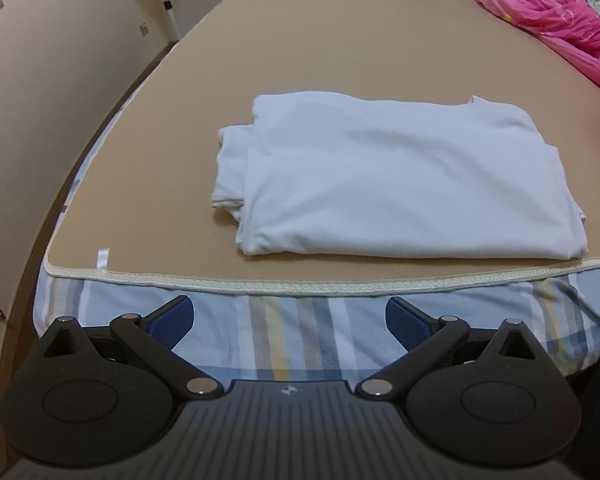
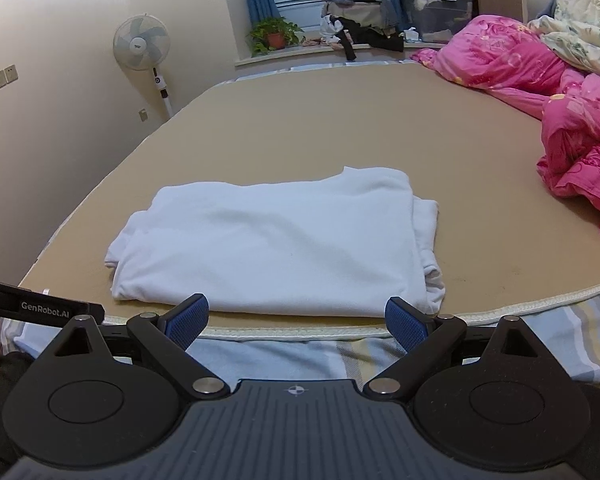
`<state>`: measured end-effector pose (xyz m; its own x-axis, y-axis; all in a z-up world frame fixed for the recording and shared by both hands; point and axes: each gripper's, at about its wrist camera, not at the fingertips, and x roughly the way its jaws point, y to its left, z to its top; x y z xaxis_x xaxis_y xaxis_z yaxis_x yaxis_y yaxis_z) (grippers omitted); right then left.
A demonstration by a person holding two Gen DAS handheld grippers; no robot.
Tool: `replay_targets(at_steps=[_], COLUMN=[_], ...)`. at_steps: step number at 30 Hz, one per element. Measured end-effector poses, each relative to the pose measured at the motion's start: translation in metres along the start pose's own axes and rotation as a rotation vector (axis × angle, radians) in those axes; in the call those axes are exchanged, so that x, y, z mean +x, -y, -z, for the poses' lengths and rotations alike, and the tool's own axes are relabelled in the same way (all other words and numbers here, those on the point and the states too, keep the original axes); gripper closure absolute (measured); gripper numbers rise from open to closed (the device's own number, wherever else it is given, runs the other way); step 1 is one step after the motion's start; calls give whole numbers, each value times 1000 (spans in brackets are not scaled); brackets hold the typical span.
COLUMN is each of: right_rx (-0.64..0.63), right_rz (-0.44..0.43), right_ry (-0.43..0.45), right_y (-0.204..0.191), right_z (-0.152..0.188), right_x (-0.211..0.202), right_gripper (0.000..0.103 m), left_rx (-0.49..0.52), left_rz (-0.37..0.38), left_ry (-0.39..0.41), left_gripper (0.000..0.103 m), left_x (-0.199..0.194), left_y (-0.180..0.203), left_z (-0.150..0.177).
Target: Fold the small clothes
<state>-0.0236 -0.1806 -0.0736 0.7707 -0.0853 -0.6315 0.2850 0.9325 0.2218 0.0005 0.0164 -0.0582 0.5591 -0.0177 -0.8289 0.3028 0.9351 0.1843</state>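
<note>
Tongs on both sides stand wide apart with nothing between them: the left tongs (image 1: 290, 318) and the right tongs (image 2: 296, 318) each show ribbed blue pads on black jointed arms, angled down toward the bed's near edge. Below them hangs a striped sheet (image 1: 300, 332), soft and slightly rumpled. A smooth tan mat (image 1: 300, 60) with a cream corded border covers the bed. On it, near that border, lies the white garment (image 1: 400, 176), folded into a thick rectangle, fleecy and layered. Farther right, a puffy pink quilt (image 2: 572, 120) is heaped.
</note>
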Motion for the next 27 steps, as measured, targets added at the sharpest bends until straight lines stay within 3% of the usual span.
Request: replay_targets(at_steps=[17,23,27], right_rx=[115,208,293], right_rz=[32,63,72], right_ry=[-53,29,-1], right_y=[41,92,139], right_z=[-8,-20,-26], right_x=[36,70,111], right_gripper=[8,7,7], left_rx=[-28,-40,-54], left_rz=[-55,-77,-84], left_ry=[-54,-102,-134], left_gripper=[1,1,1], left_x=[35,59,74], left_y=[-1,2,4], left_z=[-31,-47,-54])
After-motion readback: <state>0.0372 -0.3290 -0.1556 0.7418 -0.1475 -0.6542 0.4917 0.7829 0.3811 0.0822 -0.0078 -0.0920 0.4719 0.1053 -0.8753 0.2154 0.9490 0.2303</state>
